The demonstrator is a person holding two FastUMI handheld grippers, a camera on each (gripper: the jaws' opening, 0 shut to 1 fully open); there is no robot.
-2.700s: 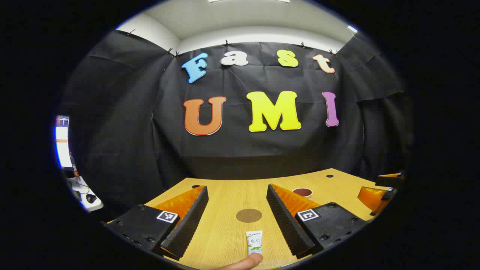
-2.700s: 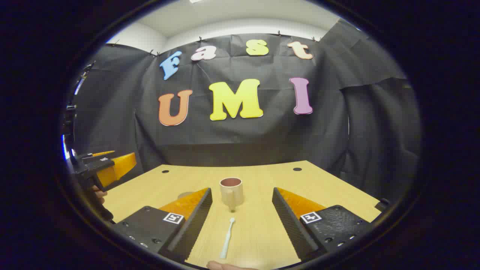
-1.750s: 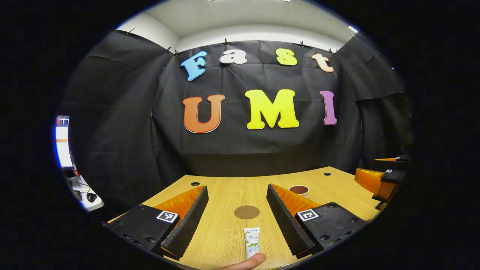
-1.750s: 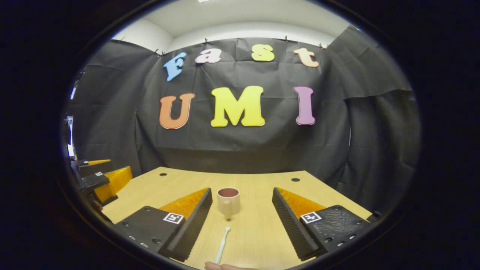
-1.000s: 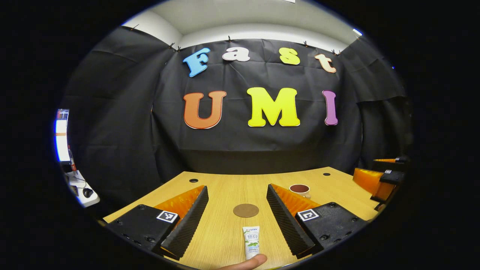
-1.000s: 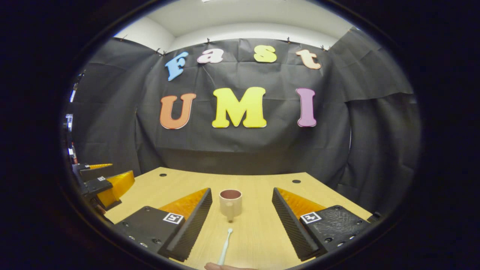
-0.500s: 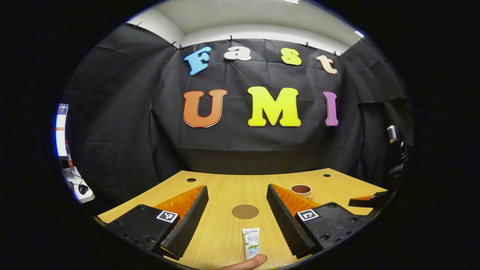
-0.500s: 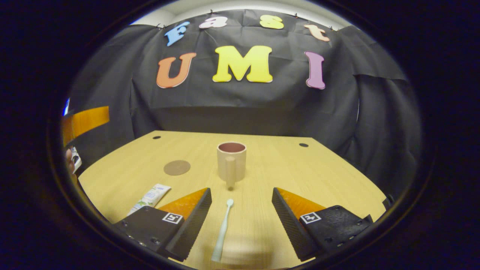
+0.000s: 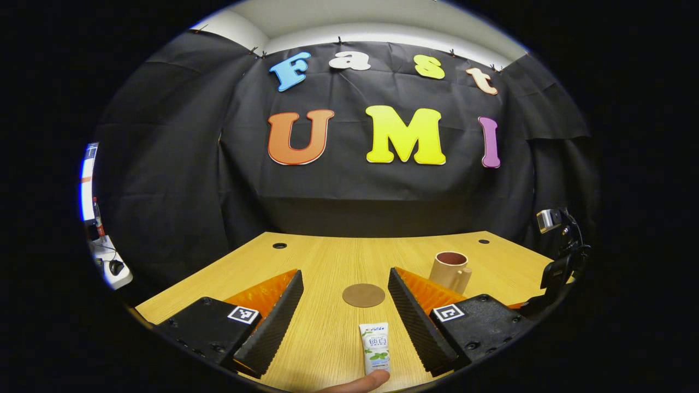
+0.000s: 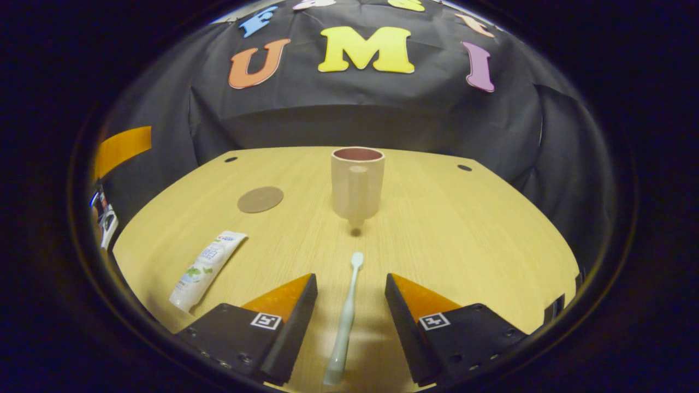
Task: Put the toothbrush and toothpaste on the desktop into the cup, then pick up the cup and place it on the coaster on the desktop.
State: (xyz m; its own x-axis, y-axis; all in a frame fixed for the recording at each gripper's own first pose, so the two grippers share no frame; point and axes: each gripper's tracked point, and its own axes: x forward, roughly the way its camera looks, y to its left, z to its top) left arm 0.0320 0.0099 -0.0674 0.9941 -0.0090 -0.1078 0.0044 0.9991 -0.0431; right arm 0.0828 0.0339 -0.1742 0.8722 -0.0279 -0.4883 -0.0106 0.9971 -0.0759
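In the right gripper view a pale toothbrush [image 10: 345, 319] lies flat on the wooden desktop [image 10: 464, 240], head toward the beige cup [image 10: 357, 183]. My right gripper [image 10: 350, 281] is open and lowered astride the brush handle, a finger on each side with gaps left. The brown round coaster [image 10: 260, 199] lies left of the cup and the toothpaste tube [image 10: 206, 269] nearer, at the left. In the left gripper view my left gripper [image 9: 344, 273] stands open above the toothpaste tube [image 9: 374, 347], with the coaster [image 9: 363, 295] beyond and the cup [image 9: 449, 271] to the right.
A fingertip [image 9: 360, 382] shows at the bottom edge by the tube's near end. The right gripper's body [image 9: 557, 270] stands at the desktop's right edge. Black cloth closes the back and sides. A side table with small devices [image 9: 109, 267] sits far left.
My right gripper tipped down, advanced toward the cup and dropped over the toothbrush, its fingers drawing somewhat closer together. The left gripper shifted only slightly and stayed open.
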